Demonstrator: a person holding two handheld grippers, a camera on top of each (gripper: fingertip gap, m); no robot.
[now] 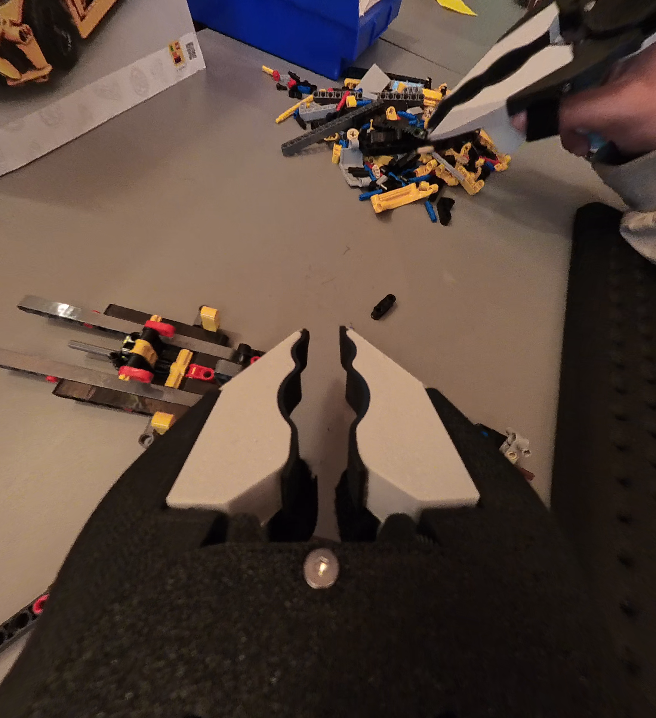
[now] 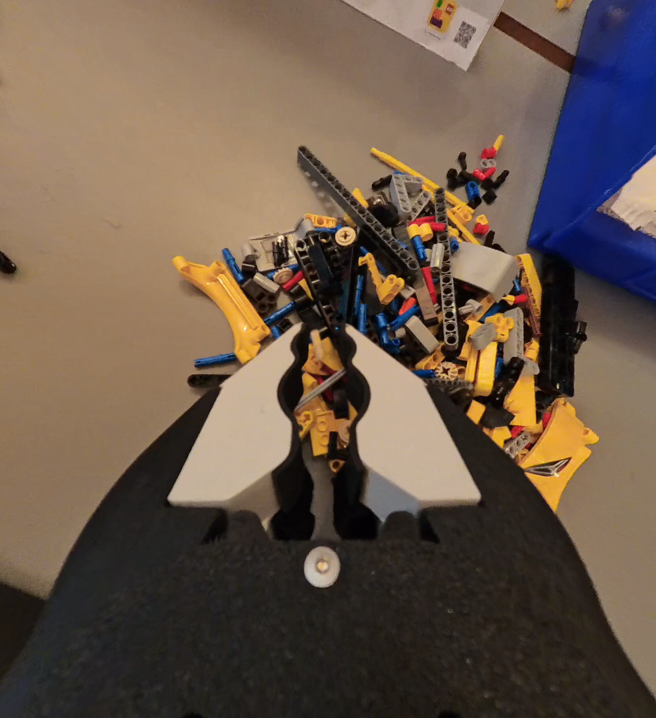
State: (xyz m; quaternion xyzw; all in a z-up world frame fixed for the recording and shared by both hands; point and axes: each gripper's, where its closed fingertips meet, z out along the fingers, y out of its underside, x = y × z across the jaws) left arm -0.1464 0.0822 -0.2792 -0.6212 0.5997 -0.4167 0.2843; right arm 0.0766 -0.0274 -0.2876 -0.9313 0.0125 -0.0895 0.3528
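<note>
Left gripper (image 1: pixel 324 330) gapes narrowly over bare table (image 1: pixel 202 233); right gripper (image 2: pixel 323 330) seemingly pinches a black beam (image 2: pixel 324 295).

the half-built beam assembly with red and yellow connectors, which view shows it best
The left wrist view: the half-built beam assembly lies flat on the table, just left of the open left hand-held gripper. The right wrist view doesn't show it, only the loose parts pile.

A plain grey table (image 1: pixel 209 233) fills both views under dim, warm light. A blue bin (image 2: pixel 625 155) stands at its far edge, and a black perforated mat (image 1: pixel 629 427) lies at the right.
</note>
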